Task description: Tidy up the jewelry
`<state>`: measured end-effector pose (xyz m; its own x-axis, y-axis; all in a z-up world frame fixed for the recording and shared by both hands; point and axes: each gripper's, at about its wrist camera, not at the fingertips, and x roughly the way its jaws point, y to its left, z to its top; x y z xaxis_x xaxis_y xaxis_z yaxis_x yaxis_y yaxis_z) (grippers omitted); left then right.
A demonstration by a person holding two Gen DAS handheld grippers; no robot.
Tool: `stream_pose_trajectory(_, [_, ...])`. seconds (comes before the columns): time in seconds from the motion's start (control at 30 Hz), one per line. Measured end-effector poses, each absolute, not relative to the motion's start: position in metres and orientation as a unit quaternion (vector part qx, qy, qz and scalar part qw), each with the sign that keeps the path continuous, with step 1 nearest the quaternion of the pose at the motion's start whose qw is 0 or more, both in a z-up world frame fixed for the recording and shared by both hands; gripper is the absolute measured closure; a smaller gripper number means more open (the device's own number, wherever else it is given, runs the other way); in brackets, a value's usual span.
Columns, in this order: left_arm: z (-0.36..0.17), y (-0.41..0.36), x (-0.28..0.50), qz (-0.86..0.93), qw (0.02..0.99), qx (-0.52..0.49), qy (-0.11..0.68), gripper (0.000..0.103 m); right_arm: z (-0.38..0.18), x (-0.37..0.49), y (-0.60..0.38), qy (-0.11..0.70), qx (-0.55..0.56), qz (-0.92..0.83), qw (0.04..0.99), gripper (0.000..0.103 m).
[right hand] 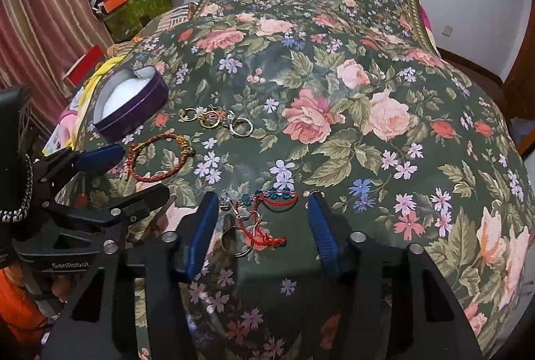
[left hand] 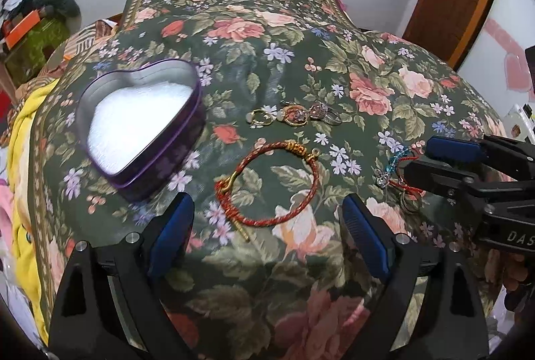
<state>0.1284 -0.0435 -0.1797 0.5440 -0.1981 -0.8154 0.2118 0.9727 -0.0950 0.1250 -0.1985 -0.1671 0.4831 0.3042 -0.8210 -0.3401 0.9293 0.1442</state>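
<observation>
On the floral bed, the left claw (left hand: 267,226) stands spread around a red bracelet (left hand: 267,182); the right claw (right hand: 260,226), also spread, straddles a red chain (right hand: 264,216). A heart tin (left hand: 140,122) lies open nearby.

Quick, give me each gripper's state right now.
Left gripper: open, empty, above the red braided bracelet.
Right gripper: open, empty, around the red chain bracelet.

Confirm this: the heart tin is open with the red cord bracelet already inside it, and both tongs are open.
Not quite. The red cord bracelet lies on the floral cloth beside the heart tin, not inside; the left wrist view shows only white padding there. The tin is open, and left tongs and right tongs are open.
</observation>
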Motion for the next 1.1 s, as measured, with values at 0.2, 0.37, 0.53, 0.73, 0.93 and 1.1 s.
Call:
stream_pose_trajectory(0.2, [-0.183,-0.053,0.134,-0.112,0.881,0.026,0.459,0.019,-0.169,0.131,-0.203,0.476,-0.012,0.182,0.861,0.063])
stream_pose_trajectory(0.37, [-0.183,-0.054,0.136,-0.106,0.885,0.024,0.453,0.035,-0.174,0.137,-0.201,0.479,-0.022,0.174,0.86,0.074])
stream_pose_trajectory(0.53, [-0.181,-0.051,0.139,-0.102,0.885,0.011,0.453,0.06,-0.179,0.138,-0.201,0.484,-0.024,0.174,0.857,0.094])
stream_pose_trajectory(0.73, [-0.179,-0.041,0.142,-0.102,0.881,-0.019,0.462,0.095,-0.176,0.138,-0.203,0.48,-0.016,0.171,0.86,0.098])
stream_pose_trajectory(0.93, [-0.17,-0.026,0.135,-0.097,0.88,-0.055,0.461,0.097,-0.154,0.133,-0.215,0.452,0.002,0.161,0.877,0.099])
stream_pose_trajectory(1.1, [-0.151,-0.021,0.123,-0.091,0.892,-0.054,0.439,0.098,-0.134,0.129,-0.222,0.427,0.005,0.152,0.891,0.099])
